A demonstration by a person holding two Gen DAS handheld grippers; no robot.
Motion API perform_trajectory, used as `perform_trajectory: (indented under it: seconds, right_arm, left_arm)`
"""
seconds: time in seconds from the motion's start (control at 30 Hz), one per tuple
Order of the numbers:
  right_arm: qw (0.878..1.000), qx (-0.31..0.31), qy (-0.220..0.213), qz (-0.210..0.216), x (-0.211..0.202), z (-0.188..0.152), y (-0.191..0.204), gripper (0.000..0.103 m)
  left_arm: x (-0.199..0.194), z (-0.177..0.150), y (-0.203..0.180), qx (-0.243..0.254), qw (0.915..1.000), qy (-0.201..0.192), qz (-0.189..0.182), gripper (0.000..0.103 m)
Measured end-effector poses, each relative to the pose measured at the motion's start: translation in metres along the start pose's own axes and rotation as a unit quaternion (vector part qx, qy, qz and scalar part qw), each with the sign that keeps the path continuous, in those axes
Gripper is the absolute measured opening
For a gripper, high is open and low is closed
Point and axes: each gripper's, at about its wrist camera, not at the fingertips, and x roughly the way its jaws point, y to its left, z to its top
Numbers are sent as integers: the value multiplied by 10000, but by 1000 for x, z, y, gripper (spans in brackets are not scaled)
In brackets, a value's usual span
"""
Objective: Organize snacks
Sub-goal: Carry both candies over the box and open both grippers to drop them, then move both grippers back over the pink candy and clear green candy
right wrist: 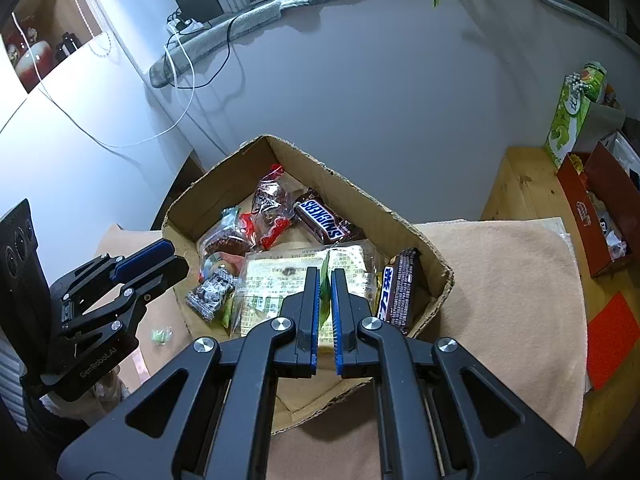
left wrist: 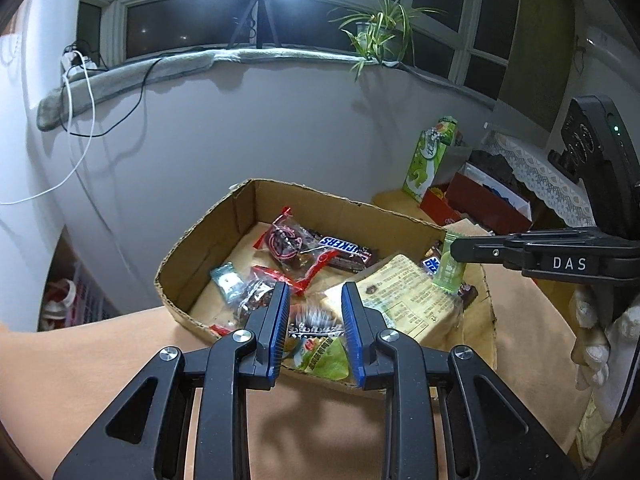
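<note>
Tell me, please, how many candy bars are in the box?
2: the Snickers near the far wall of the box, and a dark bar with blue lettering against its right wall. More may be hidden under other packets.

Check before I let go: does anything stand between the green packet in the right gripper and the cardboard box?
Nothing visible does. The green packet, pinched in the right gripper, hangs over the open cardboard box; the left gripper sits off beside it.

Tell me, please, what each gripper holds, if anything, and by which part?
The right gripper pinches a small green packet by its top edge. The left gripper appears to hold nothing.
</note>
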Motion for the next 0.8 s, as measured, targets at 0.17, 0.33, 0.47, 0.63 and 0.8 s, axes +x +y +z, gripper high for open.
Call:
perform_trajectory:
  seconds: [0.17,0.33,0.47,0.63,0.8]
  right_arm:
    - [10000,-52,10,-40,1,-1,2,6]
    - [9999,-46,-89,-124,-3,-3,4,57]
    - [9998,-62,-149,-115,-10,-4,6,58]
    - [9997,-117,-165,-118,-17,-8,13,64]
    - [9996,-199,-188,-119,-25,-15,22,64]
  left_arm:
    - [-2,2,-2,20,10000,-3,26,29]
    - [-4,2,-5,50,10000,-21,60,38]
    - [-8,2,-6,86,9999,-46,90,45]
    - [-16,2,-8,122,9998,-113,145,45]
    - [-29,0,-9,161,9995,-200,196,45]
